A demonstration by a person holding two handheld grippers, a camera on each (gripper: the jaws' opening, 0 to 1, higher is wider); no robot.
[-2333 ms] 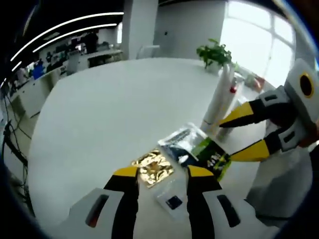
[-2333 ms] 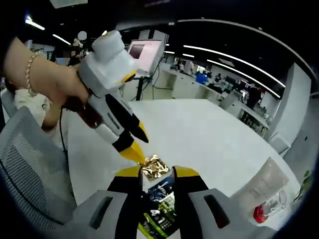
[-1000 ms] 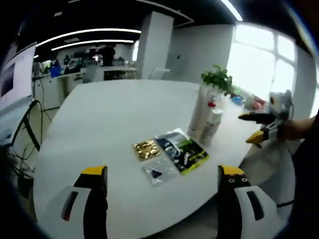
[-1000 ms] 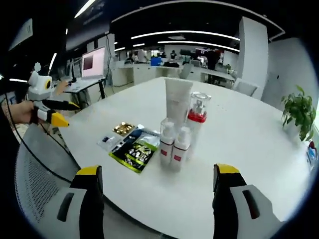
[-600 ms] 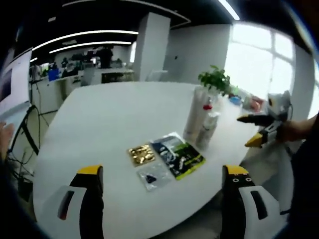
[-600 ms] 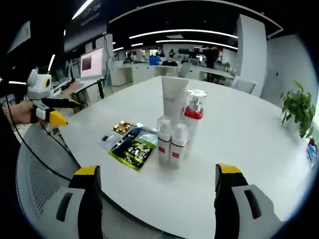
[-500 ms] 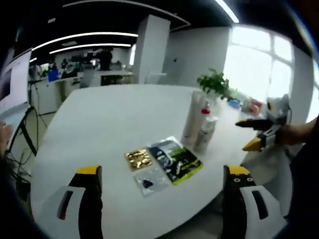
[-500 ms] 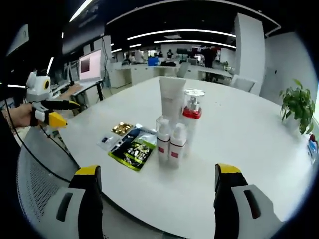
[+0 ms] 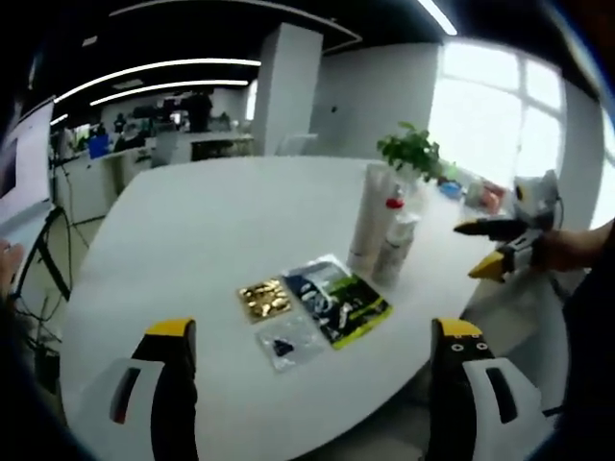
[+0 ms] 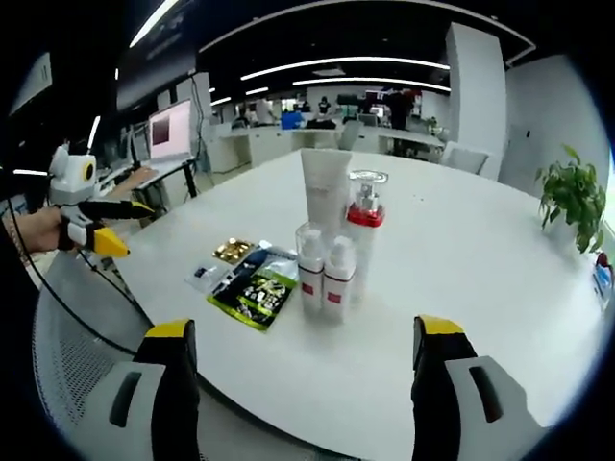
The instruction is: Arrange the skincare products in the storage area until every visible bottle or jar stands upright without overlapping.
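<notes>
Right gripper view, bottles (image 10: 325,257) beyond hand-held gripper (image 10: 306,389)

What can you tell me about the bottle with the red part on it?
The bottle with the red collar stands upright on the white table, in a tight group with a tall white tube and two small bottles. Its body looks clear or pale, with a red band near the top and a see-through cap above it. No gripper touches it. Flat sachets lie beside the group.
</notes>
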